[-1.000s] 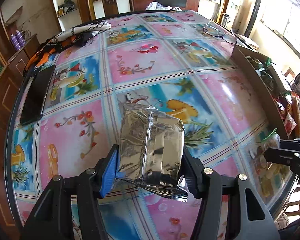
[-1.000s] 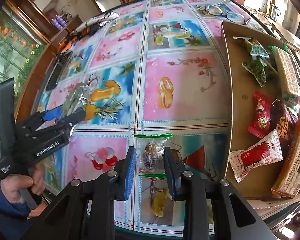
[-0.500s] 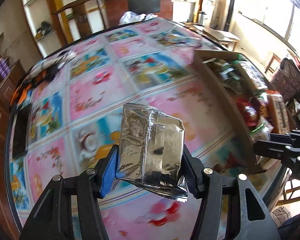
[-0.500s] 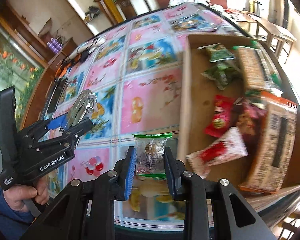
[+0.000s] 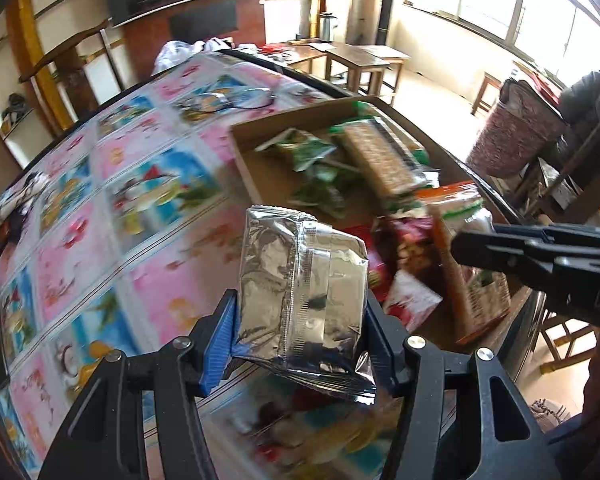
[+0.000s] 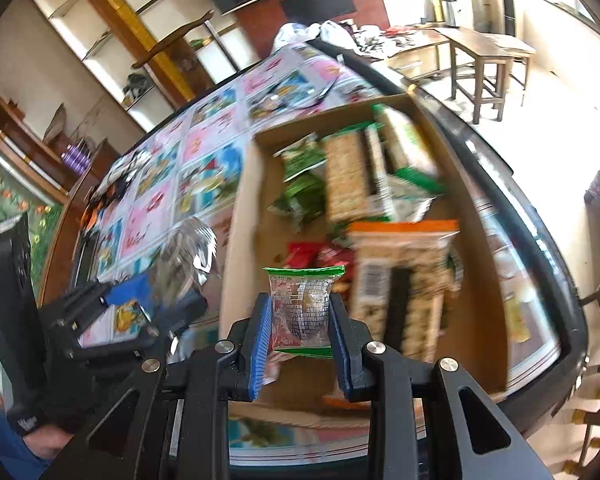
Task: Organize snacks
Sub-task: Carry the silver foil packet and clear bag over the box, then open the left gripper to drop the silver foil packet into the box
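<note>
Silver foil packet (image 5: 302, 292) pinched upright between blue pads of left gripper (image 5: 300, 336), jaws about half apart, held above patterned tablecloth (image 5: 100, 216) just beside cardboard box (image 5: 260, 168). Right gripper (image 6: 300, 332) nearly closed, clamping small clear packet with green edges (image 6: 302, 304) over box near end. Box on table holds green packs (image 6: 300, 184), red packs (image 6: 300, 254), long cracker sleeves (image 6: 348, 176). Background blurred.

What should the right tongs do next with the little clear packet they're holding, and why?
Probably ease down and let go. The right tongs are shut on the clear green-edged snack packet, which already appears to hang over bare floor inside the cardboard box, where other snacks lie.
</note>
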`<state>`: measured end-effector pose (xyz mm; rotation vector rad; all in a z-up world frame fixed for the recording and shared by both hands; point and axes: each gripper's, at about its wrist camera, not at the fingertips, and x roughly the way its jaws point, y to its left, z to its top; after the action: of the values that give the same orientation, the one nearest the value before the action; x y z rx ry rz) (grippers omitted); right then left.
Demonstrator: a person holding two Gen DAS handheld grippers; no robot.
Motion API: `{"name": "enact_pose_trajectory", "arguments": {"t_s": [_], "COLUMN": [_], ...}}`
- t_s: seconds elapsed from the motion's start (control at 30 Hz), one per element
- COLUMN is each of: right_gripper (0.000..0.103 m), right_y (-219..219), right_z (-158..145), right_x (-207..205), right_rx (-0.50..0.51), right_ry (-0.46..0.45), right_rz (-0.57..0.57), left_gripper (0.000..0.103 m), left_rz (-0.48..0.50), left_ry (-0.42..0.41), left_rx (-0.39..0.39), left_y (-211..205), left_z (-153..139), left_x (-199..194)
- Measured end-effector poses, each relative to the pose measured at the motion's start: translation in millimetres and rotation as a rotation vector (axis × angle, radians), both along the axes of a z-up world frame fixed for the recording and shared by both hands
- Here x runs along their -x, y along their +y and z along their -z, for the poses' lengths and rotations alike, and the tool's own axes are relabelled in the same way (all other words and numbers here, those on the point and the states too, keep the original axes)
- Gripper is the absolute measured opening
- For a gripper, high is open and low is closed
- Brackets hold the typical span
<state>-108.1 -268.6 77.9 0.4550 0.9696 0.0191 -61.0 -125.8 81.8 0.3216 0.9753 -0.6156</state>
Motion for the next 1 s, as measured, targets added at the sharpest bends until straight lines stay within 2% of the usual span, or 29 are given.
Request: {"name": "enact_pose_trajectory", "arguments": {"t_s": [0.23, 0.5, 1.0], "right_gripper": [0.030, 0.030, 0.030], "right_y": [-32, -51, -58], "right_z": [-2, 4, 18], "right_x": [-4, -23, -52], "right_rx": [0.008, 0.017, 0.008], "right_ry": [-0.010, -0.020, -0.001], "right_rz": [0.042, 0.042, 0.021], "left_gripper": [0.058, 0.058, 0.058], "left_rz": [0.028, 0.049, 0.067], "left_ry": [-0.010, -0.069, -0.121], "left_rx": [-0.039, -0.111, -0.169], "left_y": [-36, -61, -69], "left_z": [13, 22, 31], "left_x": [1, 2, 1]}}
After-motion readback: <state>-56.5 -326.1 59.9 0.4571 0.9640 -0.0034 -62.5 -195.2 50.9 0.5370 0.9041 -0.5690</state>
